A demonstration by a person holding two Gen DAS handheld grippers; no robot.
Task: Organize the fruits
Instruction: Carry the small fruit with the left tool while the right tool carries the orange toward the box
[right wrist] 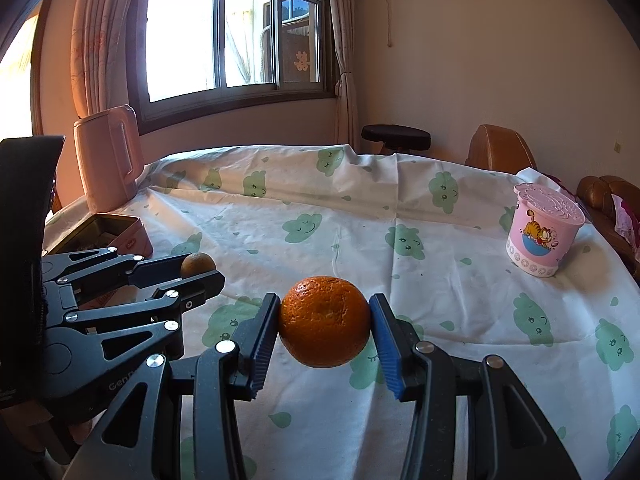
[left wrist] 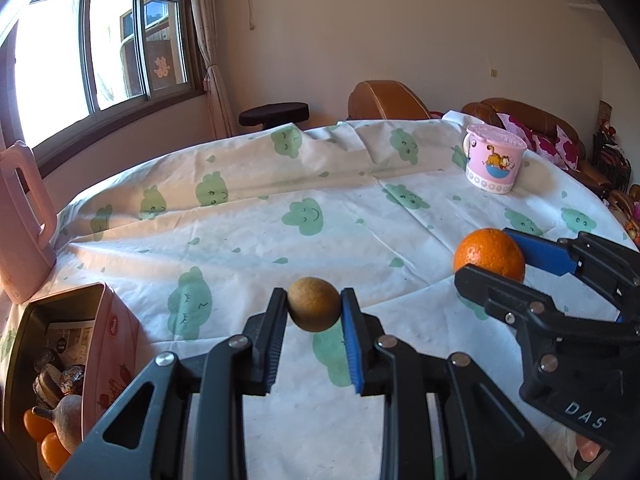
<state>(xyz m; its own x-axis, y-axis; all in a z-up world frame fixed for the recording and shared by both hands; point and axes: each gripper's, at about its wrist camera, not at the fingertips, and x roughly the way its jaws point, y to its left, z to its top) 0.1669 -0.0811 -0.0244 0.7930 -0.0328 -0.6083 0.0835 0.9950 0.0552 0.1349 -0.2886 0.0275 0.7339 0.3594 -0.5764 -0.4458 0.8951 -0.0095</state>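
Left gripper [left wrist: 314,310] clamps a small brown fruit [left wrist: 314,309] across its middle, both pads touching, lifted clear of the cloth-covered table [left wrist: 248,240]. Right gripper [right wrist: 325,322] pinches the orange [right wrist: 325,320] likewise, held just to the left tongs' right. Open tin box [left wrist: 60,344], already holding fruit, sits left of and below the left tongs — likely the drop point. Pink cup [right wrist: 542,232] stands well apart, ahead-right.
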